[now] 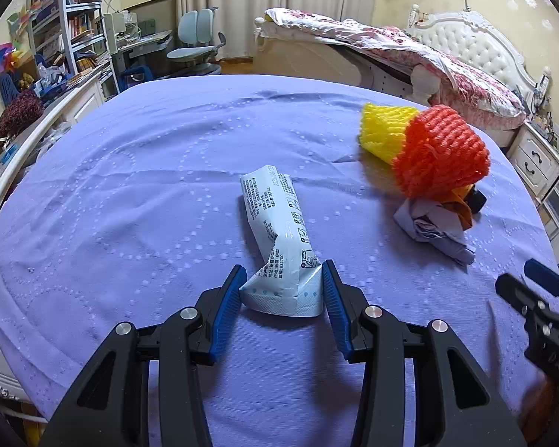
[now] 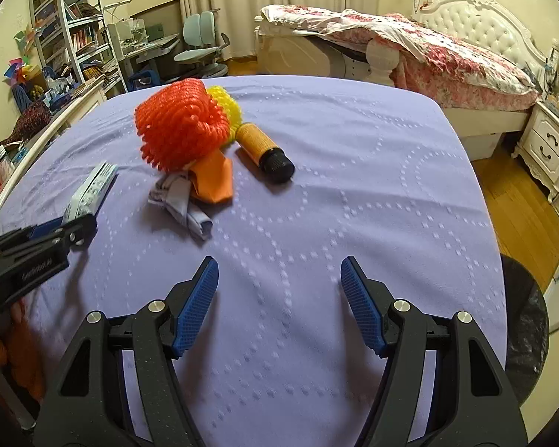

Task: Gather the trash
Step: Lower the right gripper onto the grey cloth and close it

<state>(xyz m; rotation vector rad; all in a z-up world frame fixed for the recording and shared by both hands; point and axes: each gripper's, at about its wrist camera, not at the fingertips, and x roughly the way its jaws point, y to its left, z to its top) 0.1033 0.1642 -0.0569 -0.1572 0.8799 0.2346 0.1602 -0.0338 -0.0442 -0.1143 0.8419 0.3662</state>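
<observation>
two blue fingers (image 1: 229,298) of the left gripper (image 1: 282,290) pinch the near end of a white tissue packet (image 1: 275,238), mid-tabletop (image 1: 130,186). right gripper (image 2: 279,290) gapes empty near the front edge; foam nets (image 2: 179,126) and bottle (image 2: 264,149) lie toward the far edge.

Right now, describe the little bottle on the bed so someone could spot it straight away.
On the purple bedspread, look at the heap of trash toward its far left. The bottle lies on its side just right of the orange foam net. It alone is hard and cylindrical: amber label, black cap pointing at the right tongs.
</observation>
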